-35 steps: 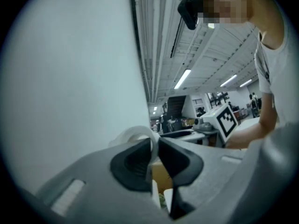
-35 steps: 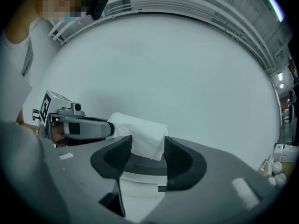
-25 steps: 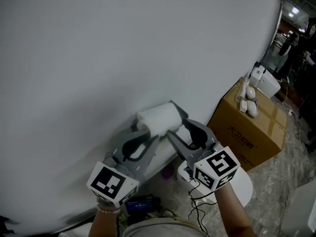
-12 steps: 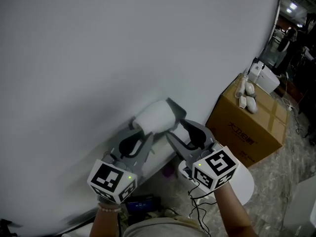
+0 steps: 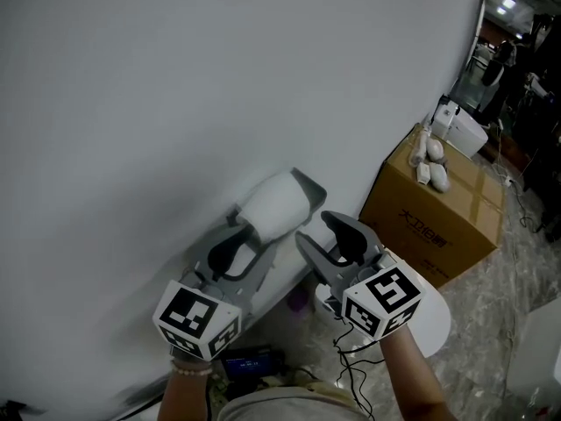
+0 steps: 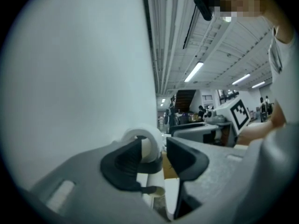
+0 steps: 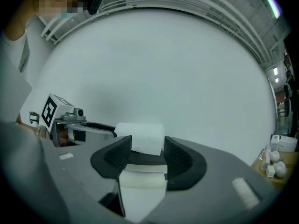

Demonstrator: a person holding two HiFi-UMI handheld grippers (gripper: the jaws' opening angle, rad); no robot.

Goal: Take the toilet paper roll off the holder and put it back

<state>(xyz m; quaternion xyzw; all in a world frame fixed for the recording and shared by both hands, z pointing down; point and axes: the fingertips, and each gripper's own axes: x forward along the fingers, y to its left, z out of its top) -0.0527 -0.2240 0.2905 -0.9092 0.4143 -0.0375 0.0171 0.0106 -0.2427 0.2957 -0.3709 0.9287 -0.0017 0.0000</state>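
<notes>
The toilet paper roll (image 5: 273,204) sits on the holder (image 5: 308,185), close against the white wall (image 5: 219,86), with the holder's grey end at the roll's upper right end. The left gripper (image 6: 161,150) is at the roll's lower left end and its jaws are opening. The ring-shaped end of the roll shows just past its left pad, but the pads do not press on it. The right gripper (image 7: 147,153) has its jaws apart and holds nothing; the roll stands in front of the gap and, as far as I can see, is not touched. To me the roll looks light and soft: it will flatten under a hard squeeze, and loose paper may unwind. I think the best hold is across the body near the middle, with gentle pressure. A cardboard box (image 5: 429,226) stands well apart on the right.
</notes>
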